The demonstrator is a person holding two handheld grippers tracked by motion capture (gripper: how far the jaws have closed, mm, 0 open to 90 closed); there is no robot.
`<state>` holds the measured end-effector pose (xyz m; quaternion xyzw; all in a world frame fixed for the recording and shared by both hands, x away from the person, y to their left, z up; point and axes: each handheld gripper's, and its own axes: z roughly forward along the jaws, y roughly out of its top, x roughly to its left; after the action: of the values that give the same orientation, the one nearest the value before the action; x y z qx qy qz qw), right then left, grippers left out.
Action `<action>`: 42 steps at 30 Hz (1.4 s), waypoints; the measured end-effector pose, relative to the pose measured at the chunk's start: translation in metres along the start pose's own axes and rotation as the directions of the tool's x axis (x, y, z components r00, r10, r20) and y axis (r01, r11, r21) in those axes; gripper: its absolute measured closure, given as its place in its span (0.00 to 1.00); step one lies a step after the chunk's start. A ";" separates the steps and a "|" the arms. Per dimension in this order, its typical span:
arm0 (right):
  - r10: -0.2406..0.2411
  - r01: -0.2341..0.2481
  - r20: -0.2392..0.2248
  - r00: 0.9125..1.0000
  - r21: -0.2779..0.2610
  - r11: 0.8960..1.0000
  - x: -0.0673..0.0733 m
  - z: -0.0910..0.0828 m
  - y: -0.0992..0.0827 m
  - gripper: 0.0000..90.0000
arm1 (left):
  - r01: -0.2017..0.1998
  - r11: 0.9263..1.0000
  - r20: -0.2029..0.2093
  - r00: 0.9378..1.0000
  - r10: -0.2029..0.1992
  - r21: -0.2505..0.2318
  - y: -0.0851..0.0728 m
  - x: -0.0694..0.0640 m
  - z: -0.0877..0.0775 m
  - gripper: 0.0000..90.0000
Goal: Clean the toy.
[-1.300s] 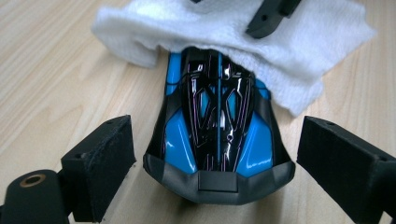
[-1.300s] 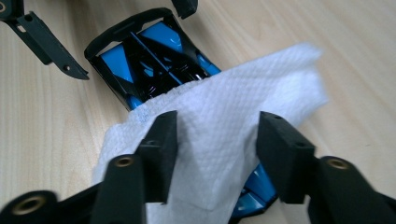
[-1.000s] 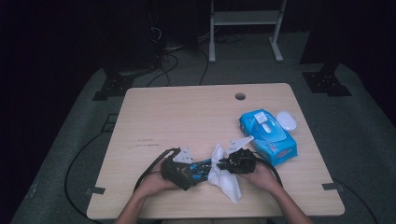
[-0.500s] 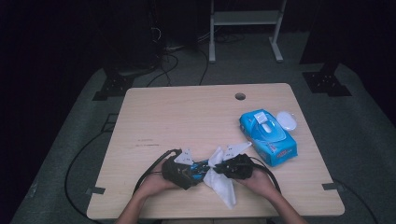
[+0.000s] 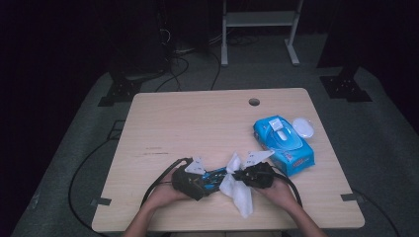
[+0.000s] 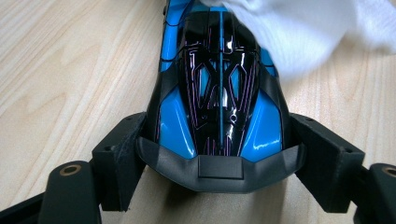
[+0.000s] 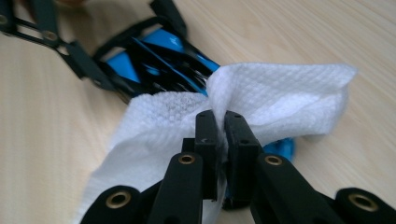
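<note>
A blue and black toy car (image 6: 219, 93) lies on the wooden table (image 5: 197, 123) near its front edge. My left gripper (image 6: 222, 156) has just been closing with the car between its jaws, and the pads now press on both sides of the car's near end. My right gripper (image 7: 222, 126) is shut on a white wipe (image 7: 280, 93) draped over the car's (image 7: 154, 60) far end. In the high view the left gripper (image 5: 210, 178) and the right gripper (image 5: 236, 175) face each other, with the wipe (image 5: 239, 195) hanging toward the table's front edge.
A blue pack of wipes (image 5: 284, 140) lies to the right, with a round white lid (image 5: 303, 127) beside it. There is a cable hole (image 5: 254, 101) near the table's far edge. Cables trail from both grippers over the front edge.
The right hand has shifted slightly and the wipe now lies a little differently over the car's end. The left hand has stayed in place.
</note>
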<state>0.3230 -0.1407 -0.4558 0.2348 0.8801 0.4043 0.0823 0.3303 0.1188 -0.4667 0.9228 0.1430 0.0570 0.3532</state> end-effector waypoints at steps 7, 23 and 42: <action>-0.003 0.002 0.047 0.999 0.019 1.000 -0.006 -0.002 -0.003 0.93 | -0.003 1.000 -0.005 1.000 0.003 0.000 0.000 -0.001 0.001 0.26; -0.009 0.009 0.056 0.998 0.000 1.000 0.000 -0.002 -0.004 0.93 | -0.009 1.000 -0.020 1.000 0.009 0.000 0.000 -0.003 0.003 0.26; 0.039 -0.039 0.070 0.997 -0.006 0.999 -0.010 -0.004 -0.009 0.93 | -0.011 1.000 -0.022 1.000 0.011 0.004 0.000 -0.003 0.004 0.26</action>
<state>0.3271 -0.1527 -0.4602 0.2658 0.8710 0.3994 0.1057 0.3283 0.1151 -0.4695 0.9235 0.1419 0.0688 0.3497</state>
